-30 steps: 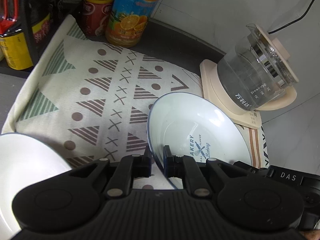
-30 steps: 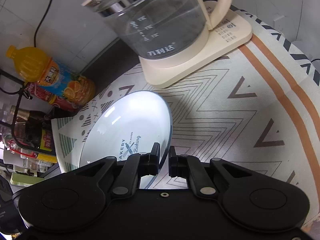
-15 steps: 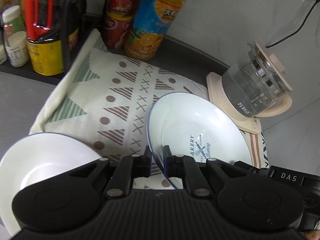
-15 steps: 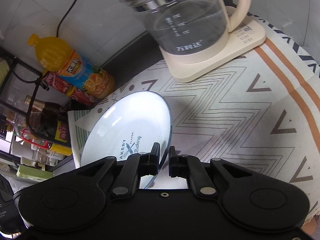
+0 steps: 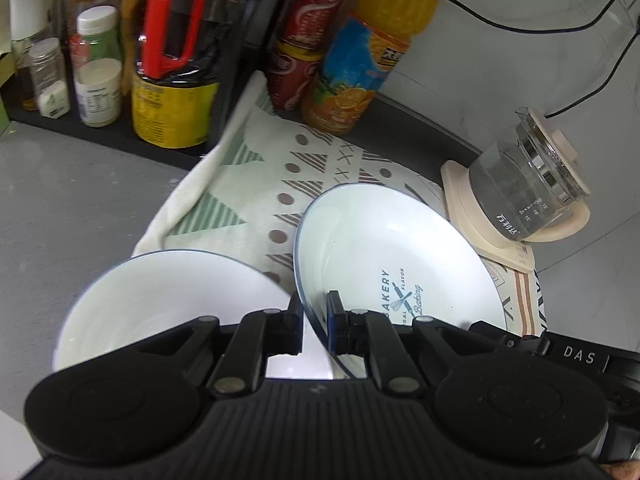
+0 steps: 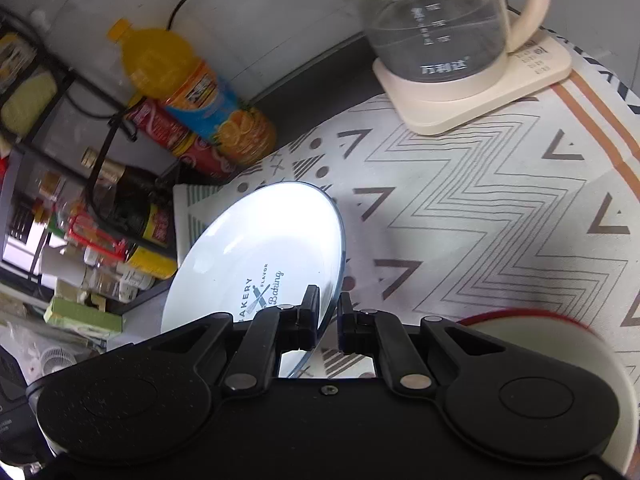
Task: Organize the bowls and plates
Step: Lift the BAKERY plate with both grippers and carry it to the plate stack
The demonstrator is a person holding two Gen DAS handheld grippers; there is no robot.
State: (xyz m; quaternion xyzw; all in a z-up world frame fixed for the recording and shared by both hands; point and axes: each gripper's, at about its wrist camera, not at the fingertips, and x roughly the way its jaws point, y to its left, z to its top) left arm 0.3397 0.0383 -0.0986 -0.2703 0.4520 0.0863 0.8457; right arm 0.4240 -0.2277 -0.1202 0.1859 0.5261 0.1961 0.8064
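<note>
You have the bakery-print plate [image 5: 396, 256] pinched at opposite rim edges: left gripper [image 5: 314, 314] and right gripper [image 6: 328, 316] are each clenched on its rim. The plate sits tilted, apparently lifted off the patterned cloth [image 6: 480, 208], beside the glass kettle [image 5: 528, 192]. A plain white bowl [image 5: 168, 292] waits under your left gripper; a red-rimmed bowl [image 6: 540, 332] lies near your right. Judgement: early stage. Nothing is stacked yet; placing the plate and gathering both bowls remain.

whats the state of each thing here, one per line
bakery plate: tilted, rim pinched by both grippers
left gripper: shut on plate rim
right gripper: shut on plate rim
plain bowl: upright, beside the plate
kettle: on its base, lid on
juice bottle: upright, capped
red-rimmed bowl: partly hidden
</note>
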